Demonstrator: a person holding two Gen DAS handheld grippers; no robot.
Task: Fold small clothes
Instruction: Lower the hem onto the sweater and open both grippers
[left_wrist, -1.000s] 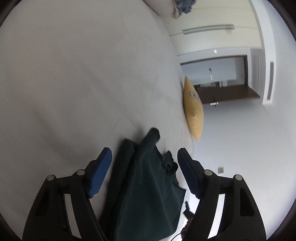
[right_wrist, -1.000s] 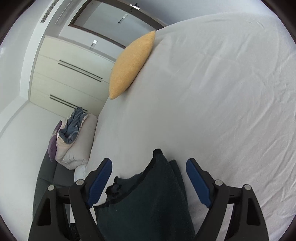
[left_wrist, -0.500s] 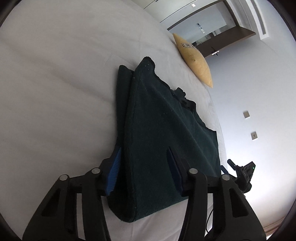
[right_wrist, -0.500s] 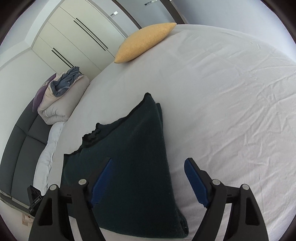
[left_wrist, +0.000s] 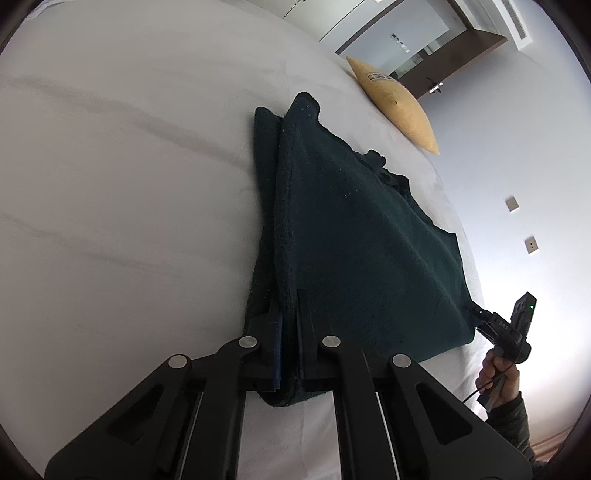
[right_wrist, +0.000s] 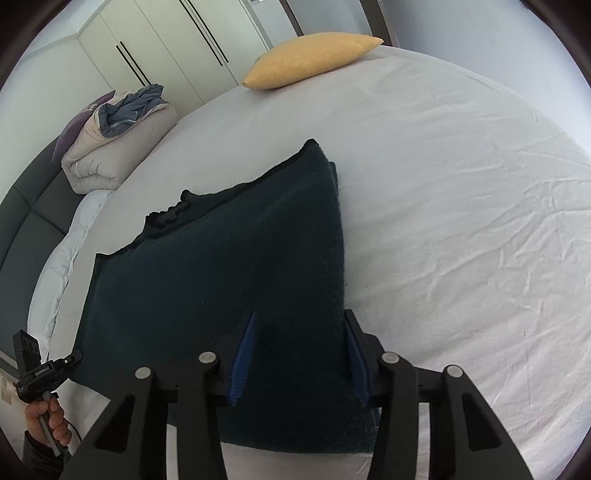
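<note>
The dark green garment (left_wrist: 354, 236) lies folded on the white bed sheet (left_wrist: 129, 166), near the bed's front edge. The left gripper (left_wrist: 290, 325) is pressed together, pinching the garment's thick folded edge. The right gripper (right_wrist: 299, 354) has just been closing; its jaws stand half spread astride the garment's other corner, and I cannot tell if the pads press. A yellow pillow (right_wrist: 310, 61) lies at 12 o'clock from the garment in the right view.

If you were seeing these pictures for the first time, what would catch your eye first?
The dark green garment dominates, lying folded on the white bed sheet. The left gripper is shut on its near corner, while the right gripper straddles the opposite near corner, its jaws having just been closing. A yellow pillow sits at the bed's far edge.
</note>
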